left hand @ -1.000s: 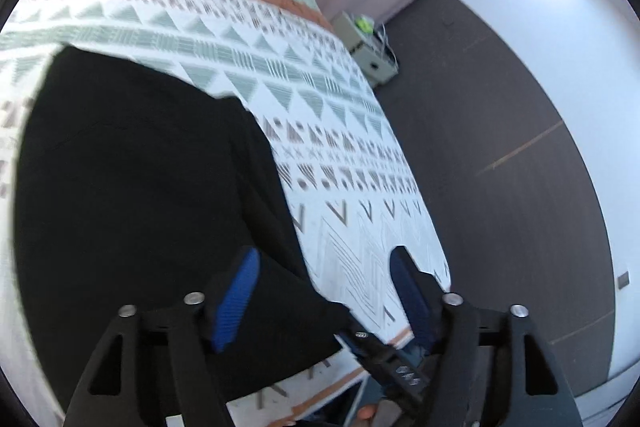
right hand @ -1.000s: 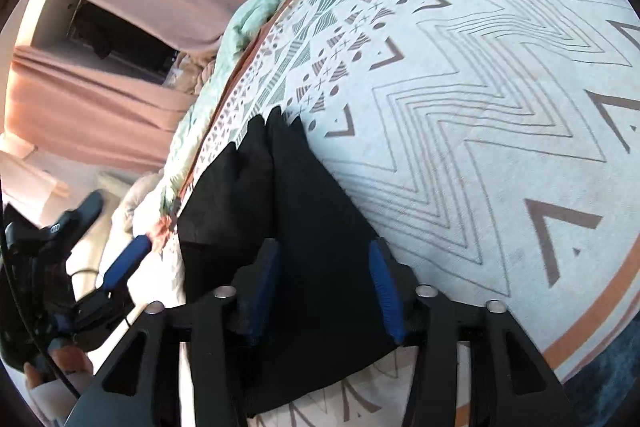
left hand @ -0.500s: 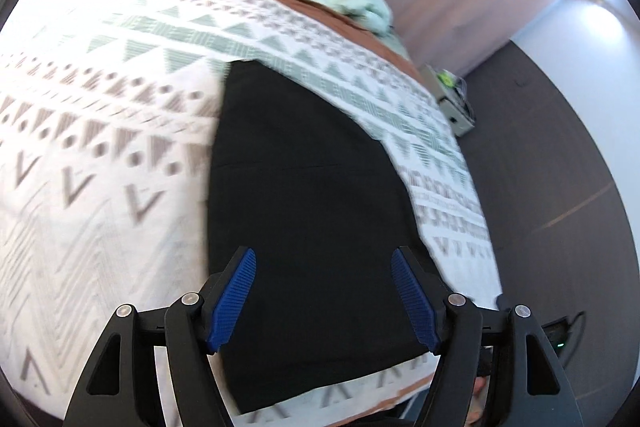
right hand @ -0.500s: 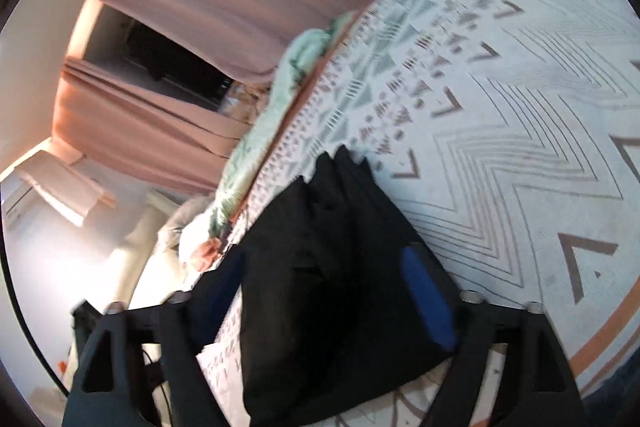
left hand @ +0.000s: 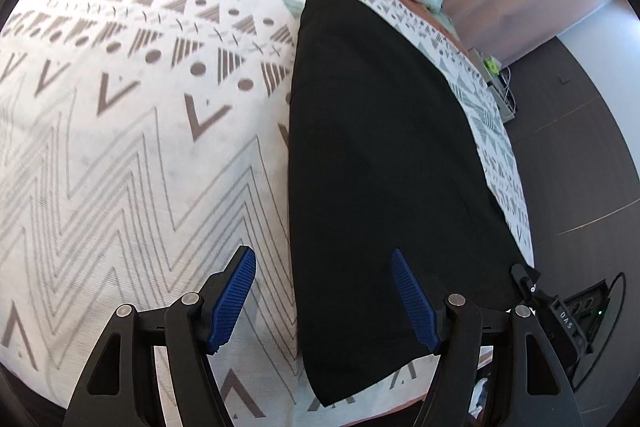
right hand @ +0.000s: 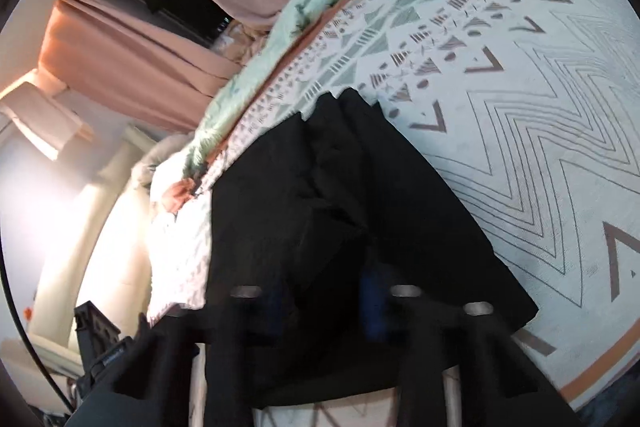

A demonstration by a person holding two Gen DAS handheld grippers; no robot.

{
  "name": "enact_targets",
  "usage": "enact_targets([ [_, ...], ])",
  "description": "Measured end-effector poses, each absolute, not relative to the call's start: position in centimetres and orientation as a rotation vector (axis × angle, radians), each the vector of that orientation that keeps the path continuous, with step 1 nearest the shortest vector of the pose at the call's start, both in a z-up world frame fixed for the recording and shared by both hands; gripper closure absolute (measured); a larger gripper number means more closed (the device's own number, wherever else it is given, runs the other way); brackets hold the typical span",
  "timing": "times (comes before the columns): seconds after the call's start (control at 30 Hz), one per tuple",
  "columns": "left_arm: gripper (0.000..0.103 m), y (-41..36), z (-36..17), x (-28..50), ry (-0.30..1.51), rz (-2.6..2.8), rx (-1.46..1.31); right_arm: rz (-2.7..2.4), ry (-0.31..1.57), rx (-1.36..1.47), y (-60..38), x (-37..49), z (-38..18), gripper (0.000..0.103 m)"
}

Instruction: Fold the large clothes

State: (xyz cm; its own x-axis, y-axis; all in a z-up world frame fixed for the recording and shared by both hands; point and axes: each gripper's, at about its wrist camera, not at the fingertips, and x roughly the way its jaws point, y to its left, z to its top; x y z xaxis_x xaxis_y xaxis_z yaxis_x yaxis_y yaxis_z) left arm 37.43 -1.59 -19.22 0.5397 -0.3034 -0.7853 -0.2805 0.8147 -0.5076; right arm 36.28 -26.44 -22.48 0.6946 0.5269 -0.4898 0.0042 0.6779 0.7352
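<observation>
Left wrist view: black garment (left hand: 384, 155) on bedspread (left hand: 132, 147).

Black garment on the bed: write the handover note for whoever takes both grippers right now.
Left gripper: open, hovering over the near left edge of the black garment, nothing between its pads.
Right gripper: jaws have just been closing, with the garment's near edge between them; that view is blurred, so confirm the grip.
Garment: lying lengthwise as a long, narrow strip on the patterned bedspread, near end at the bed's edge.
Done: apparently folded narrow lengthwise already.
Left: grip the near left corner, then probably fold the near end toward the far end.
</observation>
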Motion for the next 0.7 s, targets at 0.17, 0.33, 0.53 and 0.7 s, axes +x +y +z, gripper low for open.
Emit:
enact_targets([
  [0.17, 0.032, -2.6, -19.2, 37.5, 1.021, -0.041, -0.63, 0.268, 0.734, 0.837, -28.4, 35.6, -23.2, 0.092],
  [0.33, 0.035, -4.2, -19.3, 37.5, 1.026, -0.089, -0.631, 0.248, 0.74, 0.877, -29.7, 35.1, -23.9, 0.092],
  [0.53, 0.045, -6.0, -20.2, 37.3, 1.046, -0.109, -0.609, 0.213, 0.748, 0.883, -30.8, 34.2, -24.6, 0.093],
  [0.7, 0.045, -6.4, -20.2, 36.9, 1.05, -0.109, -0.596, 0.182, 0.765, 0.887, -31.7, 32.5, -25.4, 0.094],
])
